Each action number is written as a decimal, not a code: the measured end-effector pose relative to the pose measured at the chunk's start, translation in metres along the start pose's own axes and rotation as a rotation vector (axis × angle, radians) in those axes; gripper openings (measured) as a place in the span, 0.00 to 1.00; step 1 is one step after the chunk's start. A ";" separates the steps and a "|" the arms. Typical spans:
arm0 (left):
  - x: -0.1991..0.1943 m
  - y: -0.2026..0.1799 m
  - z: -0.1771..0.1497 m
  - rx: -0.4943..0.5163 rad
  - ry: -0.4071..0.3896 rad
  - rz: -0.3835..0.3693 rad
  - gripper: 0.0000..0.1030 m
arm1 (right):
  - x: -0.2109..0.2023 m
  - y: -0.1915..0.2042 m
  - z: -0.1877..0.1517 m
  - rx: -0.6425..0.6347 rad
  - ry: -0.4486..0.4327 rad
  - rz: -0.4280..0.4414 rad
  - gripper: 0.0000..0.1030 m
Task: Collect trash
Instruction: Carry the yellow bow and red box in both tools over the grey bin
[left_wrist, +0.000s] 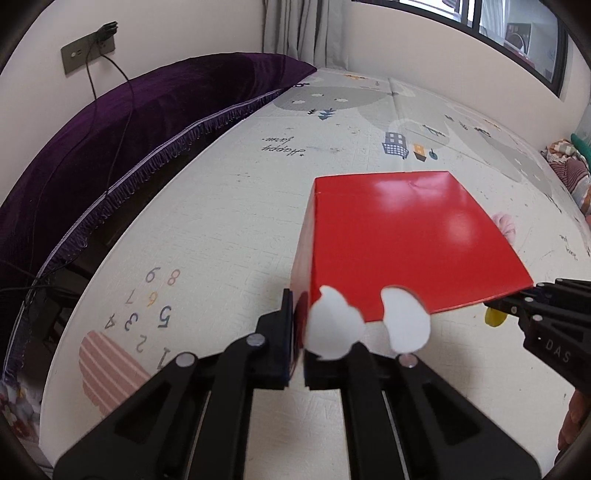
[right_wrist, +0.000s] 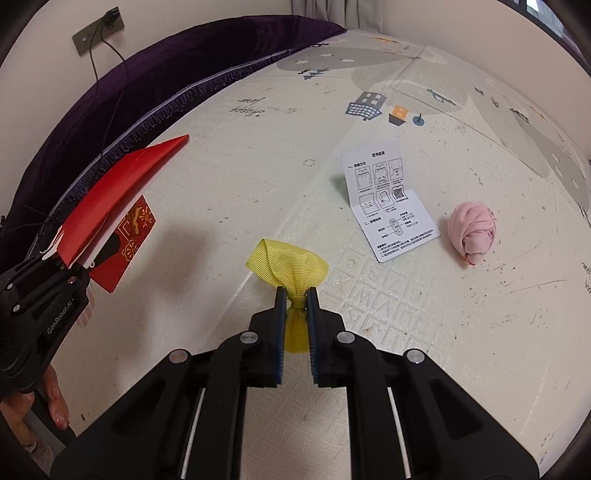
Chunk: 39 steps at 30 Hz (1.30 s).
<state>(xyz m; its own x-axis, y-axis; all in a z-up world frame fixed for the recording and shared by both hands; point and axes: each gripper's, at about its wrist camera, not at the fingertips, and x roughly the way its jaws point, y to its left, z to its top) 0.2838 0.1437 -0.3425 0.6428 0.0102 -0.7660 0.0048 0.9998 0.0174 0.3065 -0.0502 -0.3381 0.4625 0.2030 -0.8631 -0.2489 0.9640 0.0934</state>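
My left gripper (left_wrist: 297, 328) is shut on the near edge of a glossy red carton (left_wrist: 402, 243), which hangs above the play mat (left_wrist: 229, 229); two white tabs stick out beside the fingers. From the right wrist view the carton (right_wrist: 110, 199) shows a gold-patterned side, with the left gripper (right_wrist: 75, 275) at its lower end. My right gripper (right_wrist: 295, 301) is shut on the pinched waist of a yellow ribbon (right_wrist: 288, 264), lifted off the mat (right_wrist: 229, 177). The right gripper (left_wrist: 493, 304) shows at the left view's right edge, with a bit of the yellow ribbon (left_wrist: 495, 318).
A white instruction leaflet (right_wrist: 391, 203) and a knotted pink cloth ball (right_wrist: 471, 232) lie on the mat ahead to the right. A purple cushion (left_wrist: 110, 147) lines the left wall, below a socket (left_wrist: 86, 55) with a black cable. Folded fabrics (left_wrist: 569, 166) sit far right.
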 end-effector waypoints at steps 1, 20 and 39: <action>-0.008 0.002 -0.002 -0.014 -0.003 0.008 0.05 | -0.005 0.004 -0.002 -0.015 -0.001 0.009 0.10; -0.165 0.116 -0.132 -0.435 -0.005 0.322 0.05 | -0.060 0.175 -0.035 -0.468 -0.003 0.257 0.10; -0.367 0.230 -0.367 -0.934 0.068 0.684 0.05 | -0.142 0.455 -0.206 -0.909 0.032 0.578 0.10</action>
<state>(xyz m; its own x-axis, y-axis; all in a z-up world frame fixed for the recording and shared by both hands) -0.2320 0.3756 -0.2928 0.2503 0.5252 -0.8134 -0.9133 0.4069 -0.0182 -0.0480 0.3246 -0.2755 0.0527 0.5693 -0.8205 -0.9677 0.2320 0.0988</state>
